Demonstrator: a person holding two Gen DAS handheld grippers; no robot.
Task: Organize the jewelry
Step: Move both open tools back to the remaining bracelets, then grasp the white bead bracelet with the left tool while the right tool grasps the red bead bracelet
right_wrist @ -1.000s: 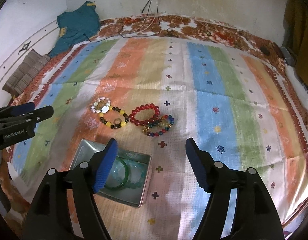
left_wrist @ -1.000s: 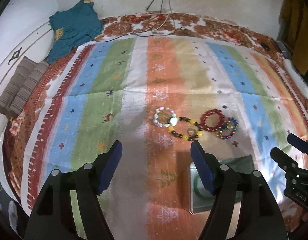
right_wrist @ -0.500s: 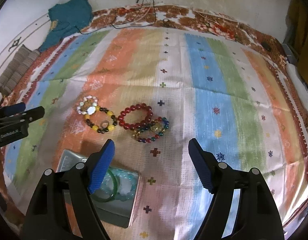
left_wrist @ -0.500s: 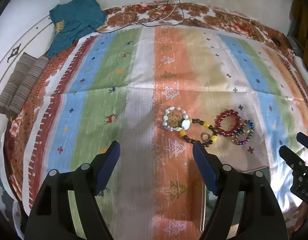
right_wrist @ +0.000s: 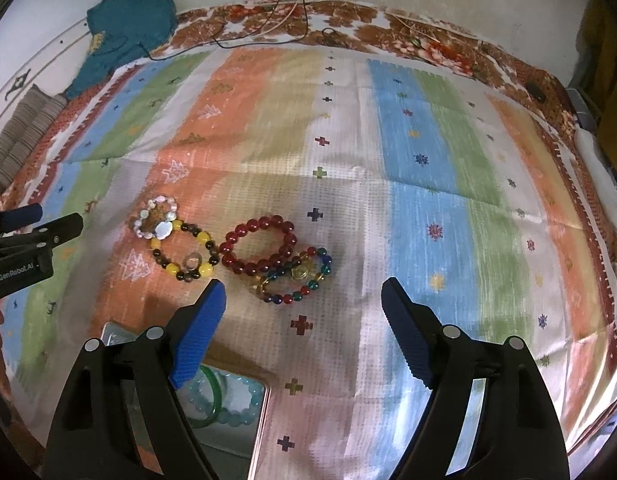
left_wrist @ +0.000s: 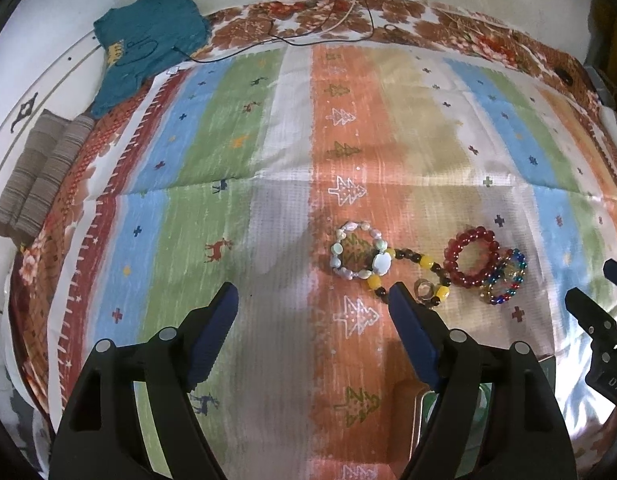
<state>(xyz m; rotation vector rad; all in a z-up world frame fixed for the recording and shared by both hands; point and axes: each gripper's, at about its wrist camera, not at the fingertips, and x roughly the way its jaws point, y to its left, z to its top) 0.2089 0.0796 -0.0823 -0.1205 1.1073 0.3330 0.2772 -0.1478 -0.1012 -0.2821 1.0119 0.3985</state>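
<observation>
A: So, 4 bracelets on the striped cloth (right_wrist: 428, 152)?
B: Yes, red bead bracelet (right_wrist: 260, 246) beside the multicoloured one (right_wrist: 298, 278), touching. Right gripper (right_wrist: 302, 328) opening, empty; left gripper (left_wrist: 312, 332) spread, empty.
A: Tin (right_wrist: 260, 412)?
B: Right view shows its green bangle (right_wrist: 212, 404) (left view hides it).

wrist views angled steeply down, near, sharing bracelets (left_wrist: 472, 257) (right_wrist: 259, 245)

Bed covered by a striped patterned cloth (right_wrist: 428, 208). Lying on it in a touching row: pale shell bracelet (right_wrist: 158, 218), yellow-and-brown bead bracelet (right_wrist: 184, 256), red bead bracelet (right_wrist: 260, 246), multicoloured bead bracelet (right_wrist: 298, 278). Metal tin (right_wrist: 260, 420) near the front edge. Teal garment (left_wrist: 148, 36) at the far corner.
</observation>
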